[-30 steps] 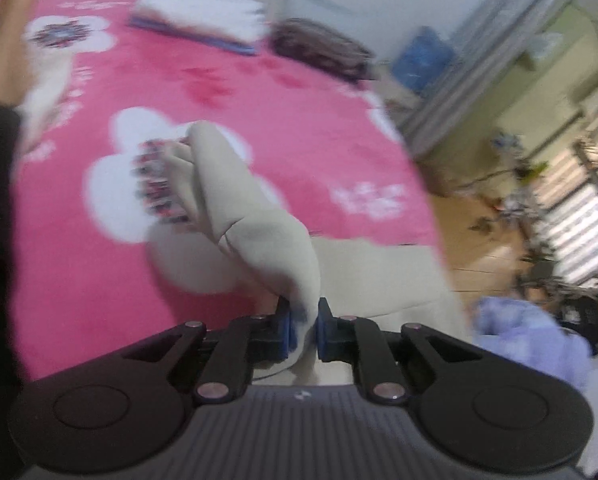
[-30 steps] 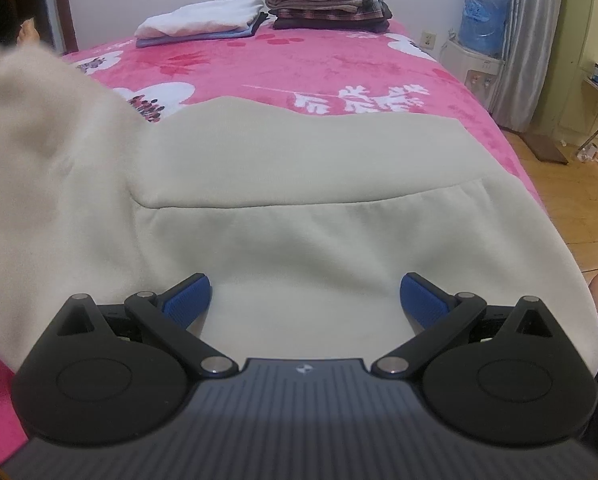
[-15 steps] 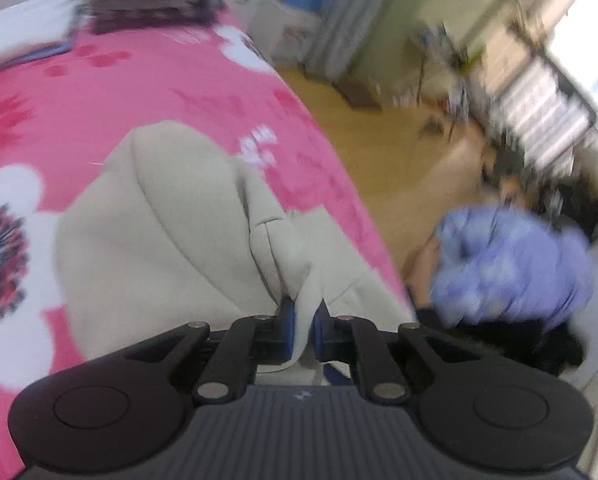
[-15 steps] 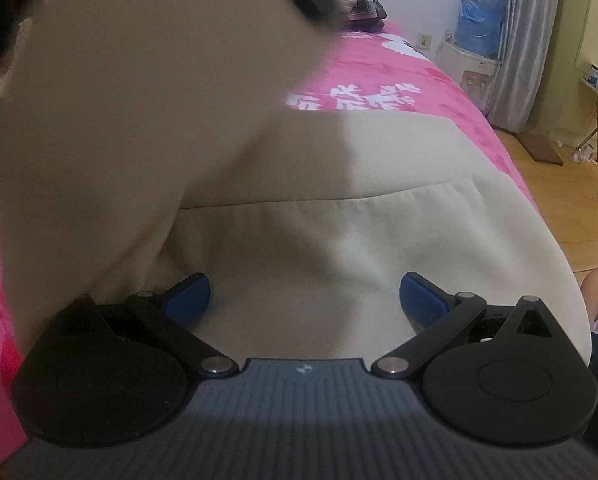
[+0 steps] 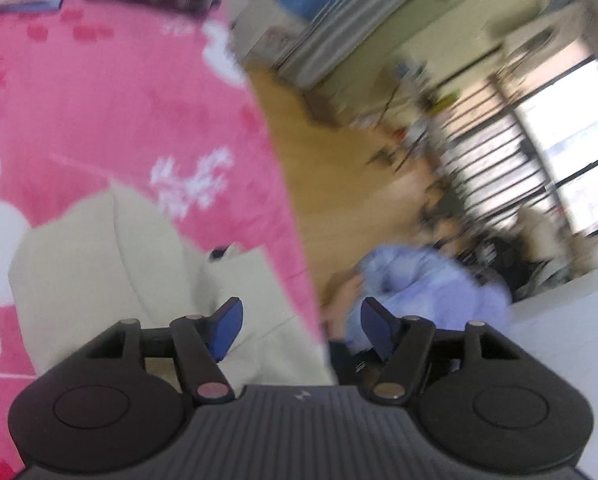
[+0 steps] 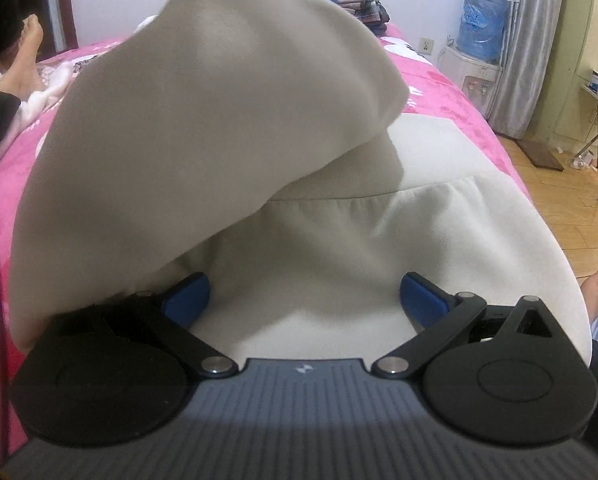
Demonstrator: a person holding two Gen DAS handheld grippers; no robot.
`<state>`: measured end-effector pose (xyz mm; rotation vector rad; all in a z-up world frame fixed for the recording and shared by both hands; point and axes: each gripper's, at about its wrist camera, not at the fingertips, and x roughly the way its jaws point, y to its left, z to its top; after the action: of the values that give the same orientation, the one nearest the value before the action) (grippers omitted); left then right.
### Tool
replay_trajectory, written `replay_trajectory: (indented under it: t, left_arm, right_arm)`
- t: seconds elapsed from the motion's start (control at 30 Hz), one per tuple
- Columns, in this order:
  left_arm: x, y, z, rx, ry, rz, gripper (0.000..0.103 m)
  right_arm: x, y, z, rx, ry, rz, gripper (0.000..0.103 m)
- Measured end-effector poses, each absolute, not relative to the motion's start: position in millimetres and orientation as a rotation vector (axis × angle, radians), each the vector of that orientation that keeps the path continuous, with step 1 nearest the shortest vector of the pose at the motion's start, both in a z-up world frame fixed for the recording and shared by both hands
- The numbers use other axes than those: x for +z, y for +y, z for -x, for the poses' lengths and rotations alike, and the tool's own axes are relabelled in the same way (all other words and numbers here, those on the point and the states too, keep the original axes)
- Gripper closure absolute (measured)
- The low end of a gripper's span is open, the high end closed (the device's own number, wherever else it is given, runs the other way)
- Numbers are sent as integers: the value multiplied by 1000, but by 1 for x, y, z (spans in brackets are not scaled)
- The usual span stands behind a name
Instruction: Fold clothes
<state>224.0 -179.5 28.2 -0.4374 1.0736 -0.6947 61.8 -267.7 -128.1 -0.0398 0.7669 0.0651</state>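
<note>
A bed (image 6: 451, 92) under a pink flowered blanket fills both views, wood floor (image 6: 571, 200) to its right. One beige garment (image 6: 339, 248) lies on the bed's near right part, reaching the right edge; in the right wrist view a large fold of it hangs raised over its left half, with a blurred blue strip at its top edge. In the left wrist view the same beige garment (image 5: 99, 264) lies doubled over on the blanket. Two stacks of folded clothes (image 6: 359, 0) sit at the bed's far end, one dark, one pale and mostly hidden. A blue water bottle (image 6: 483, 24) stands upside down in a white dispenser against the far wall, beside grey curtains. A bare foot (image 6: 597, 288) shows at the near right; another person's feet rest far left. The right gripper (image 6: 305, 300) hovers over the cloth, its fingers (image 6: 187, 300) spread wide and released, cloth beneath but not pinched. The left gripper (image 5: 301, 324) is opening its fingers (image 5: 225, 326); nothing is pressed between them, with the garment's edge below in a blurred view.
</note>
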Motion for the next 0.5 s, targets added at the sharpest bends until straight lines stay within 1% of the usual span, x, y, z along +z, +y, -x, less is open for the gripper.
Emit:
replay_trajectory:
  t: [0.03,0.1,0.2,0.37,0.5]
  left_arm:
    - [39,-170,-216,-699,1031,434,33]
    - [56,-149,-194,-694,944,385,28]
    - [62,-118,-152,-645,851,255,24]
    - [18,-82,-90,-545,864,127,24]
    - [-27,-89,-48,-524,889,13,24]
  right_arm:
    - [-129,-268,-62,65,765,39,1]
    - [-129,-267,-62,66,762,39,1]
    - [-129,-268,-60,68,758,37,1]
    - [-121,-281,-47,24,769,13,1]
    - [-99,-306,-30,-37,744,-121,1]
